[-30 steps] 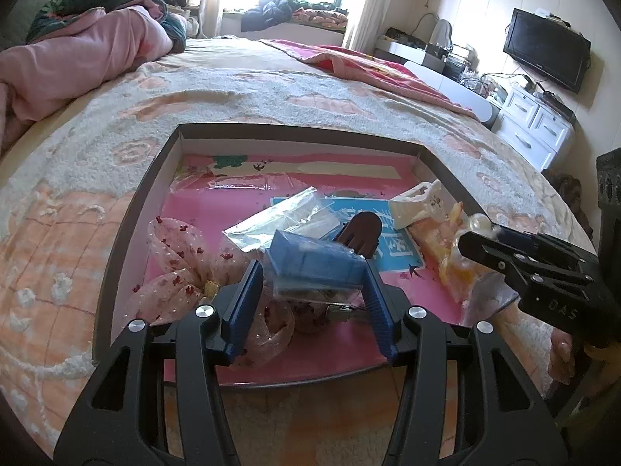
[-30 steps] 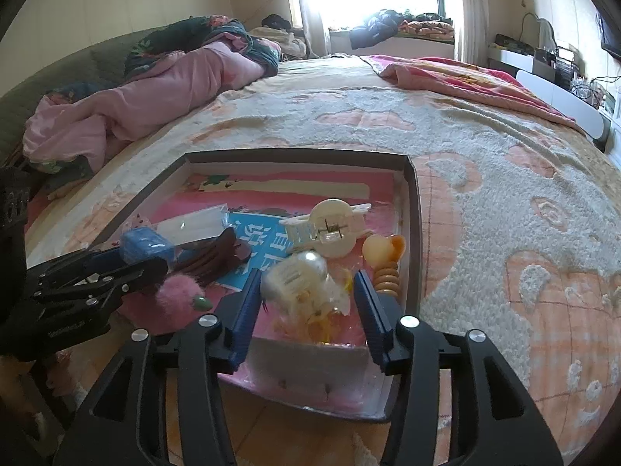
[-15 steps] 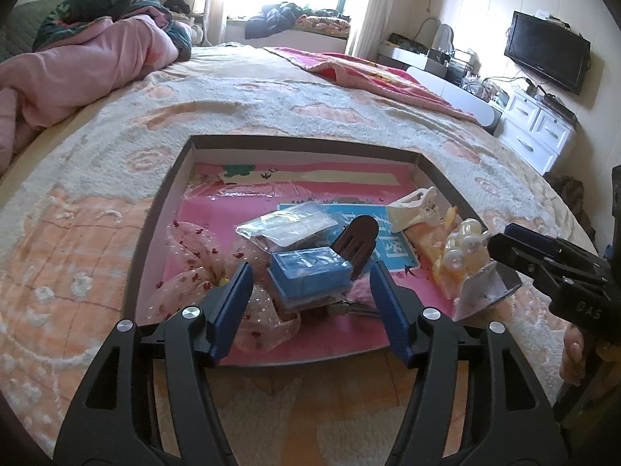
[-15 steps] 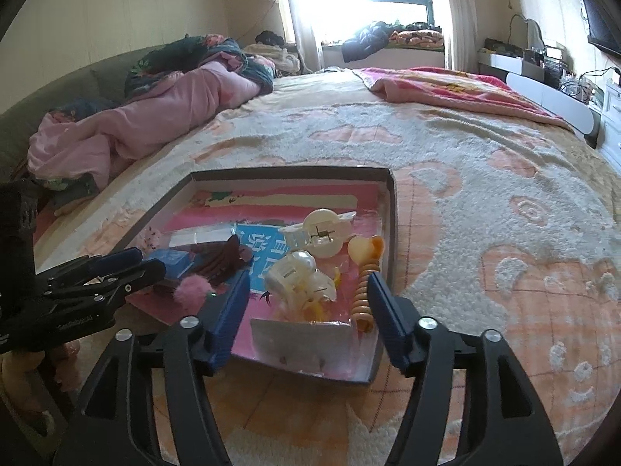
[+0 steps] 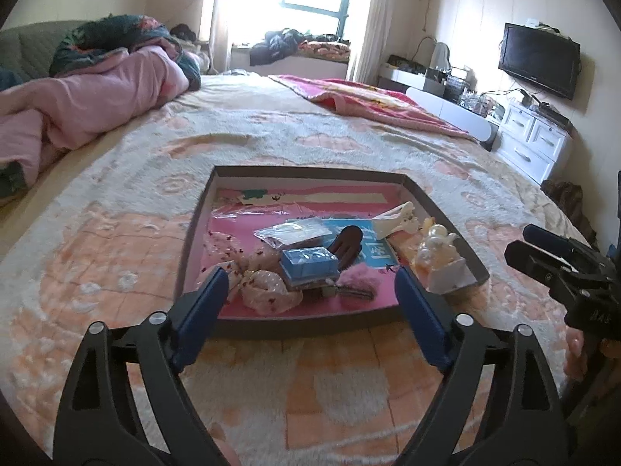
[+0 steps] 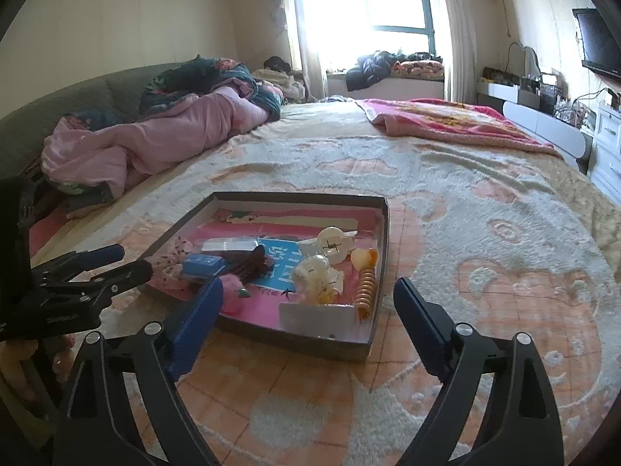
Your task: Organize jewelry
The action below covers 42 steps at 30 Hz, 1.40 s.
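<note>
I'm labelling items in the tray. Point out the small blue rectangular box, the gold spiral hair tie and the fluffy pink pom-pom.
Small blue rectangular box (image 5: 308, 258), left wrist view, top face.
Gold spiral hair tie (image 6: 365, 285), right wrist view, middle coils.
Fluffy pink pom-pom (image 5: 359, 277), left wrist view, centre of fluff.

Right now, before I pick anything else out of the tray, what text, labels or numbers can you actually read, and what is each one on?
"BAS" or similar: embossed on the right gripper body, partly cut off, not sure.
Large white characters: on the blue card in the tray, partly covered, not readable.
Print on the pink strip at the tray's far end: too small.
Small blue box: no readable text.
Lettering on the left gripper body: blurred.
</note>
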### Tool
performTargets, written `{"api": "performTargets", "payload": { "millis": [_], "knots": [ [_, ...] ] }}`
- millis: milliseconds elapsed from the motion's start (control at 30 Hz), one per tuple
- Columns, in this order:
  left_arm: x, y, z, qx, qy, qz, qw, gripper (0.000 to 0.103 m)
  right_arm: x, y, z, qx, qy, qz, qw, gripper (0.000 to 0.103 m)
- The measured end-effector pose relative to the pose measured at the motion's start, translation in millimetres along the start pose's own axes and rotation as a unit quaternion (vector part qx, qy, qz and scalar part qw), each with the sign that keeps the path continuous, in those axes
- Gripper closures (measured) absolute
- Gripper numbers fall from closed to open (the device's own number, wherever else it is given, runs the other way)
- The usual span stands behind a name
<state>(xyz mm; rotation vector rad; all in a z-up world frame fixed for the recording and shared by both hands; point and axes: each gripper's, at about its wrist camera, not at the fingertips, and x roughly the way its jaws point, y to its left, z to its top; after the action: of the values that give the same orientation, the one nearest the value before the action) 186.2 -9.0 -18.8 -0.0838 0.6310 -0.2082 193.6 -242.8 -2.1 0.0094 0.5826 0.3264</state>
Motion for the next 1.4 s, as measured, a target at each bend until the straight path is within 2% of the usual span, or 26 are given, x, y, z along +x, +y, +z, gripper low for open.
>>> {"api": "performTargets", "payload": {
  "millis": [133,733,867,1400],
  "knots": [
    [-19,-1,-1,-0.003,-0.017,0.009,0.9998,0.012,-18,5,-5,-0.002,-0.011,0.001,1.000,0.010],
    [-83,-9,-33,-0.004,-0.056,0.019,0.9982,0.011,-69,30,-28,-0.017,-0.050,0.005,0.999,0.007],
    [-95,-12,-41,-0.001,-0.072,0.025,0.9971,0.011,-74,36,-33,-0.028,-0.059,-0.005,0.998,0.007],
    [-111,-10,-61,0.001,-0.089,0.044,0.9950,0.011,-82,50,-60,-0.024,-0.081,-0.028,0.996,0.007]
  ]
}}
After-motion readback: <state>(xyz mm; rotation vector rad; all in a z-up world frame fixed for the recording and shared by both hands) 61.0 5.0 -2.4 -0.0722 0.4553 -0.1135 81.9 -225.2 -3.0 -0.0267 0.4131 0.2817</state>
